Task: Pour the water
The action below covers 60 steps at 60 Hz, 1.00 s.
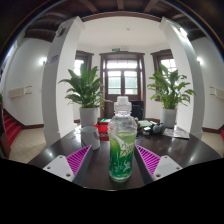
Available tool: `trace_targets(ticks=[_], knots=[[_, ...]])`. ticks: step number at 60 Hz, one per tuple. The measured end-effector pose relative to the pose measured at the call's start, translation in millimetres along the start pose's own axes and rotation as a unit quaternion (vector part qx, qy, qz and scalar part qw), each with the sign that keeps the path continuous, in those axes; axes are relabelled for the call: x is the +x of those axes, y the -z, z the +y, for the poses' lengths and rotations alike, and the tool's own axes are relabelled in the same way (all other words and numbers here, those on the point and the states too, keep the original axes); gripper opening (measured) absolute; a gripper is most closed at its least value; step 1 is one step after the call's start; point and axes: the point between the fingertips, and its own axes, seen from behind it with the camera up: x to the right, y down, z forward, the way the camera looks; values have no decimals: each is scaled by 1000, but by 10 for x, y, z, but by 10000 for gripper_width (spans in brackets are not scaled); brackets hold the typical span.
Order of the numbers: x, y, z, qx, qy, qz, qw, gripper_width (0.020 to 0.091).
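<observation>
A clear plastic bottle with a green label and a white cap stands upright on the dark round table. It is between the fingers of my gripper, nearer the right pad. The left magenta pad is well apart from the bottle, and the right magenta pad lies close beside it. The gripper is open and the bottle rests on the table by its own weight. A white cup stands just behind the bottle to the left.
Small dark objects lie on the table behind the bottle to the right. Beyond the table, two large potted plants flank a wooden door. White pillars rise on both sides.
</observation>
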Motion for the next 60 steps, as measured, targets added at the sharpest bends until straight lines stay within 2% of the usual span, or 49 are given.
trace_targets(ticks=[8, 18, 21, 25, 26, 29, 35, 36, 38, 39, 49, 60], knots=[[122, -309, 37, -4, -5, 37, 999, 860], [162, -601, 43, -5, -5, 32, 999, 840], [178, -652, 40, -4, -4, 30, 1000, 778], [236, -707, 20, 4, -2, 33, 999, 635], [264, -715, 12, 7, -1, 36, 999, 538], [289, -734, 2, 10, -7, 36, 999, 516], [294, -742, -16, 11, -10, 26, 1000, 404], [283, -739, 14, 12, -10, 26, 1000, 368], [275, -734, 17, 12, -10, 26, 1000, 367], [270, -736, 15, 12, -9, 25, 1000, 331], [249, -756, 15, 9, 1, 23, 1000, 323], [415, -939, -162, -19, 108, 27, 994, 322]])
